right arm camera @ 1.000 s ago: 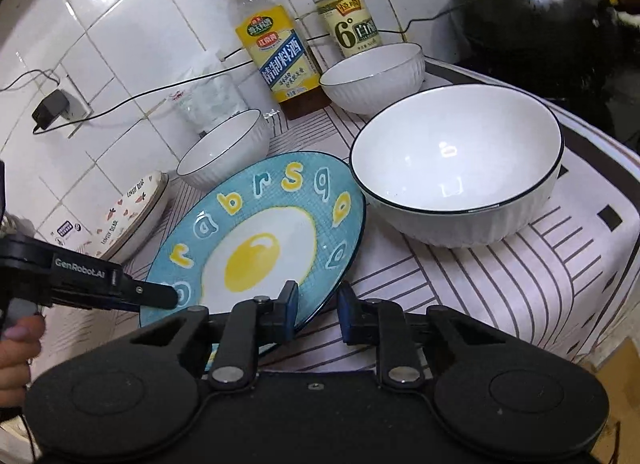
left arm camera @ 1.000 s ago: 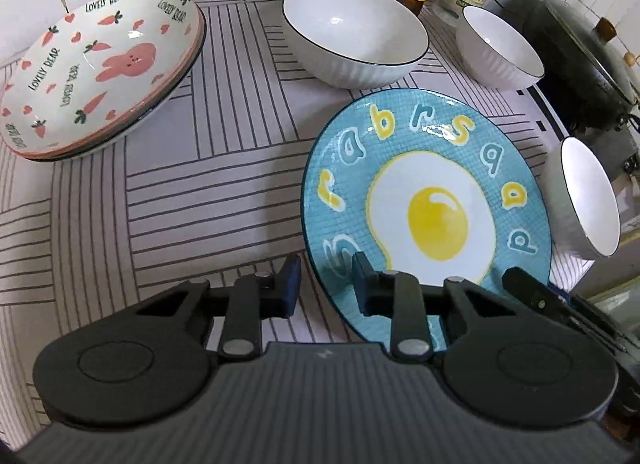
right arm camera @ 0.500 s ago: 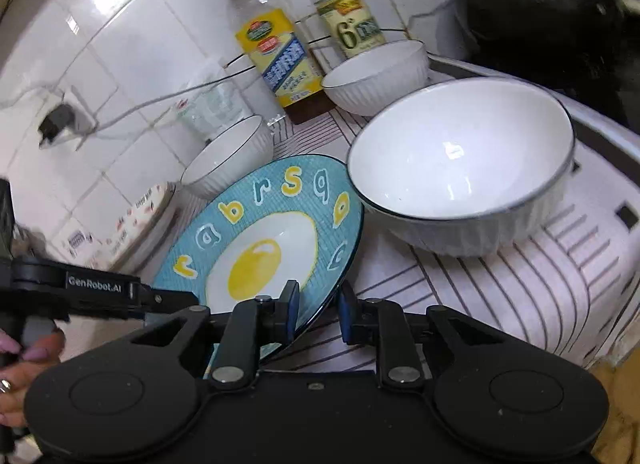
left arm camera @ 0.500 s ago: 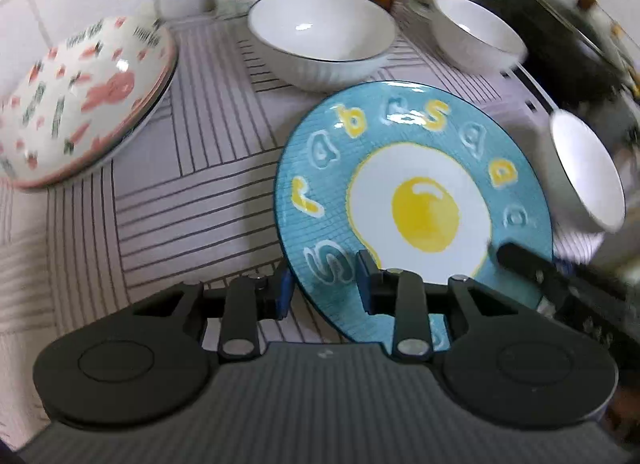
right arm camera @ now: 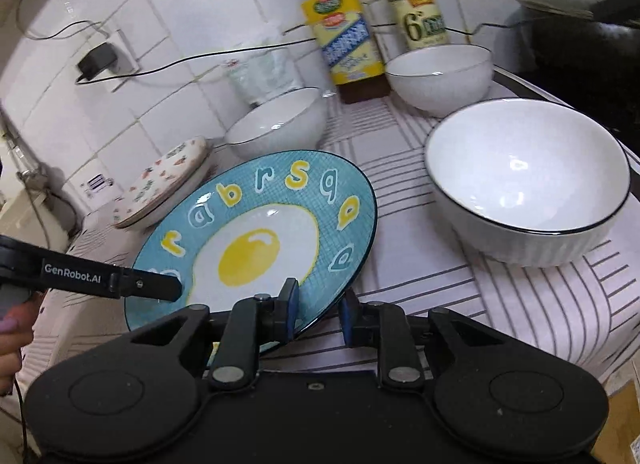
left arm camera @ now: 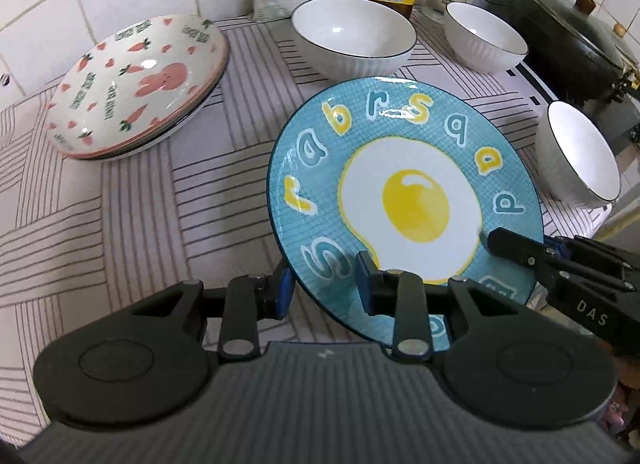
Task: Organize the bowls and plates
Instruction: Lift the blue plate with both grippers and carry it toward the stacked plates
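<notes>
Three bowls (left arm camera: 352, 34) unstacked, bunny plates (left arm camera: 136, 84) stacked by the tabletop's (left arm camera: 160, 200) far-left corner; left tongs (left arm camera: 322, 290) and right tongs (right arm camera: 318, 314) straddle egg plate's (left arm camera: 404, 192) rim, grip uncertain.

Blue egg-print plate (left arm camera: 404, 200), white bowls (left arm camera: 352, 34), seemingly pink-striped cloth (left arm camera: 160, 200).

Bare cloth (left arm camera: 168, 200) left of egg plate (left arm camera: 404, 184); bowls (left arm camera: 352, 34) crowd behind

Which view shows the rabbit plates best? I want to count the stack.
The left wrist view: the rabbit plates sit close, the top face and stacked rims visible. The right wrist view shows them small, far and edge-on, so the layers blur together.
</notes>
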Tool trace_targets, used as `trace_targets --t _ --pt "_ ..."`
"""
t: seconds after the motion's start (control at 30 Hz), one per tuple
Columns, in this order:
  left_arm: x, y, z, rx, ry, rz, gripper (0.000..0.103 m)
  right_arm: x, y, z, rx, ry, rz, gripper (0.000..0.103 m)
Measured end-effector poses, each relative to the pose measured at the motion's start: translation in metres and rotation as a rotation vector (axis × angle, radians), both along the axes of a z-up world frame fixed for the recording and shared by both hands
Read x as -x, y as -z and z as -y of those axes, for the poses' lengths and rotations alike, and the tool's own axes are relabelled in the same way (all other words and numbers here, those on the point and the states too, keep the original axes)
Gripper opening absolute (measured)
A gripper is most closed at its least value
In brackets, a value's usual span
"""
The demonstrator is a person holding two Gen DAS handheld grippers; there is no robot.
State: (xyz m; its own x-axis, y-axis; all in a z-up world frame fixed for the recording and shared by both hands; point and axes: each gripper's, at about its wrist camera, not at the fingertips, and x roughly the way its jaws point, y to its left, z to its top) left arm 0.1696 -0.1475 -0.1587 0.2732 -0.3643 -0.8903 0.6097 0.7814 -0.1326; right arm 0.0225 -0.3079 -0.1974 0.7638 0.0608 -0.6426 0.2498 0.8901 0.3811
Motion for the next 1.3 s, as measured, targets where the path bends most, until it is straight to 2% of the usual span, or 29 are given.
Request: trace_targets --t 0.3,0.57,0.73,0.87,1.03,1.3 --pt "0.004 -0.023 -0.043 0.043 -0.093 -0.009 0.03 -0.003 -0.021 -0.024 0.013 -0.099 0.047 0.026" --pt "0.0 -0.056 -0.08 0.115 -0.163 0.063 0.03 -0.022 -0.054 -0.046 0.046 -0.183 0.103 0.026" --pt "-0.02 -0.066 -0.098 0.144 -0.219 0.068 0.029 -0.043 -0.07 -0.06 0.079 -0.239 0.145 0.026" --pt "-0.04 -0.066 -0.108 0.124 -0.256 0.095 0.03 -0.067 -0.076 -0.067 0.061 -0.268 0.166 0.026" --pt "-0.075 -0.056 -0.125 0.124 -0.317 0.077 0.029 -0.102 -0.068 -0.081 0.025 -0.277 0.191 0.026" --pt "-0.128 -0.034 -0.141 0.109 -0.358 0.044 0.03 -0.154 -0.054 -0.102 -0.008 -0.259 0.168 0.026"
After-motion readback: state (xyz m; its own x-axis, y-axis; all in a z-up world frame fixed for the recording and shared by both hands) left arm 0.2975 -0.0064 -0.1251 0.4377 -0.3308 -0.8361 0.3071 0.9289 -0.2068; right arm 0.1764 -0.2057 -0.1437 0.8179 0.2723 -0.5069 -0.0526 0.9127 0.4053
